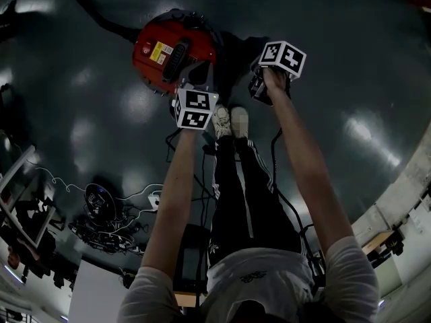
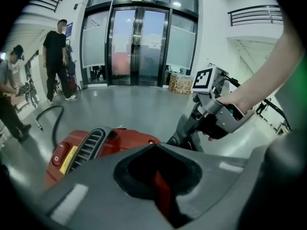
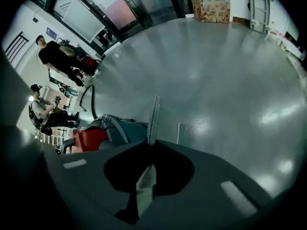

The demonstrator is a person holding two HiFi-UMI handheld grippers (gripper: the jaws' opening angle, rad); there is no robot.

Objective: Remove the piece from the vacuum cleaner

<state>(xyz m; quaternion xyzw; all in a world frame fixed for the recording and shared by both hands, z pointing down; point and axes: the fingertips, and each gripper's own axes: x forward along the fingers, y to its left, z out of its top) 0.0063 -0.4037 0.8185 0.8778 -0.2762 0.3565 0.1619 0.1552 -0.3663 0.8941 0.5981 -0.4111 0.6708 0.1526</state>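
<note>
A red vacuum cleaner (image 1: 172, 49) (image 2: 86, 147) (image 3: 88, 139) with a black grille lies on the dark shiny floor, just beyond the person's shoes (image 1: 230, 121). My left gripper (image 1: 194, 83) (image 2: 160, 190) sits at its near edge, and its jaws stand close together with a strip of the red shell between them. My right gripper (image 1: 259, 86) (image 2: 206, 121) (image 3: 146, 176) points steeply down at the vacuum's right side, over a dark grey part (image 2: 184, 133). It is shut on a thin grey textured piece (image 3: 154, 114), seen edge-on and sticking up past the jaws.
A black hose (image 1: 101, 19) (image 2: 55, 119) runs off from the vacuum's far side. Cables and gear (image 1: 101, 207) lie on the floor at the near left. Two people (image 2: 55, 56) stand at the left near glass doors (image 2: 139, 42). A cardboard box (image 2: 181, 84) stands by the doors.
</note>
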